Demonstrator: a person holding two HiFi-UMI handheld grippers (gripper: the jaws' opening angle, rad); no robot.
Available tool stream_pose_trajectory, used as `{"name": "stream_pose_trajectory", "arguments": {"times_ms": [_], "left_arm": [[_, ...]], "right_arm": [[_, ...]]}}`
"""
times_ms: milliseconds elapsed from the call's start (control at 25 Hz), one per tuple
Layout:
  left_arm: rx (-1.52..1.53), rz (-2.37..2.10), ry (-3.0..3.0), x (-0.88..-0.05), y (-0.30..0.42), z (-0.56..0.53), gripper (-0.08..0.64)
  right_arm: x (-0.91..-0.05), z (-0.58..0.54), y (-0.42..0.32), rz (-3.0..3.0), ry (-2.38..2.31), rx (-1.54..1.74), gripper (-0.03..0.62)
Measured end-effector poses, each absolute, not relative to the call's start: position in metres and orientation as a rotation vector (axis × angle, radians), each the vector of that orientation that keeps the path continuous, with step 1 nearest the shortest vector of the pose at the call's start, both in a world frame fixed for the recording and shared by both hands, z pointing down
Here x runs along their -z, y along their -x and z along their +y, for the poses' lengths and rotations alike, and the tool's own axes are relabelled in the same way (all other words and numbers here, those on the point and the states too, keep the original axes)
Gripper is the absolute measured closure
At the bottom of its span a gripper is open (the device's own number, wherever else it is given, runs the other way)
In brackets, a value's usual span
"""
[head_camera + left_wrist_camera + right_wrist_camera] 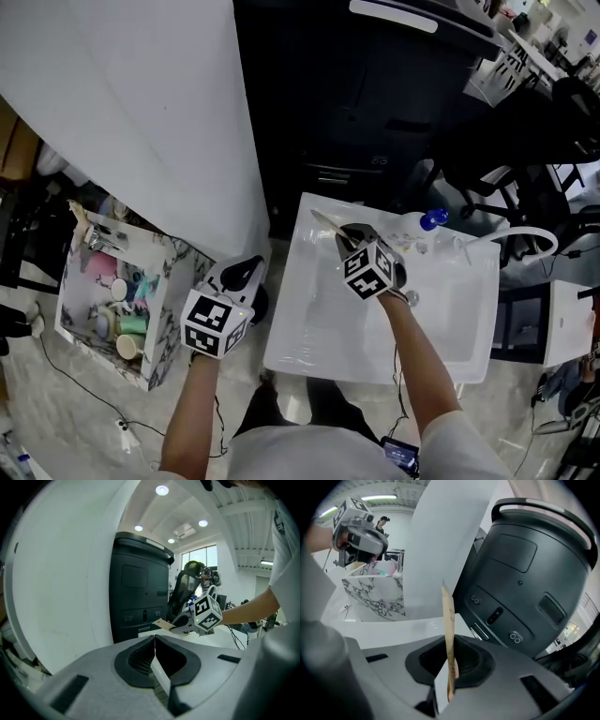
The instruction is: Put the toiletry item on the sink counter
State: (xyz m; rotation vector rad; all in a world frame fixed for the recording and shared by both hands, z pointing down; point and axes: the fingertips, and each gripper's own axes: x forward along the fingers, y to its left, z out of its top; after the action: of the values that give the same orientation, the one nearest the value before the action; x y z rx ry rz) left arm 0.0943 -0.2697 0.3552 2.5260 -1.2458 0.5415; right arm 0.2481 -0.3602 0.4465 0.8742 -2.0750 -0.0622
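Note:
A thin flat tan packet (pixel 323 221) sticks out of my right gripper (pixel 342 236), which is shut on it above the back left corner of the white sink (pixel 300 356). In the right gripper view the packet (pixel 448 620) stands on edge between the jaws, pinched at its lower end. My left gripper (pixel 240 275) hangs just left of the sink, between it and the marble-patterned box (pixel 161 314). Its jaws (pixel 154 641) are shut with nothing between them. The left gripper view also shows the right gripper (pixel 182 623) with the packet (pixel 161 624) pointing left.
The marble-patterned box holds several toiletry items (pixel 127 323). A blue-capped bottle (pixel 431 219) and a white hose (pixel 530 234) lie at the sink's back right. A large black machine (pixel 525 569) stands behind the sink, a white curved panel (pixel 141 122) at the left.

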Motion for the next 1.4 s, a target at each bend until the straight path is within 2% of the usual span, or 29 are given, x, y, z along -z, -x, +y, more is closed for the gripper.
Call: {"name": "stream_pose_trajectory", "arguments": {"times_ms": [720, 920, 1200, 1400], "left_arm": [[-0.58, -1.271, -2.427, -0.398, -0.081, -0.278, 0.549], [-0.569, -1.277, -2.419, -0.401, -0.08, -0.276, 0.549], [-0.567, -1.291, -2.422, -0.403, -0.08, -0.275, 0.549], [-0.541, -1.286, -2.406, -0.402, -0.078, -0.276, 0.549]], "right_arm": [[-0.517, -0.413, -0.237, -1.837, -0.699, 0.424, 0.566], [-0.523, -0.416, -0.241, -1.841, -0.711, 0.385, 0.557], [-0.528, -0.414, -0.245, -1.863, -0.691, 0.331, 0.505], [-0.526, -0.406, -0.24, -1.947, -0.686, 0.169, 0.448]]}}
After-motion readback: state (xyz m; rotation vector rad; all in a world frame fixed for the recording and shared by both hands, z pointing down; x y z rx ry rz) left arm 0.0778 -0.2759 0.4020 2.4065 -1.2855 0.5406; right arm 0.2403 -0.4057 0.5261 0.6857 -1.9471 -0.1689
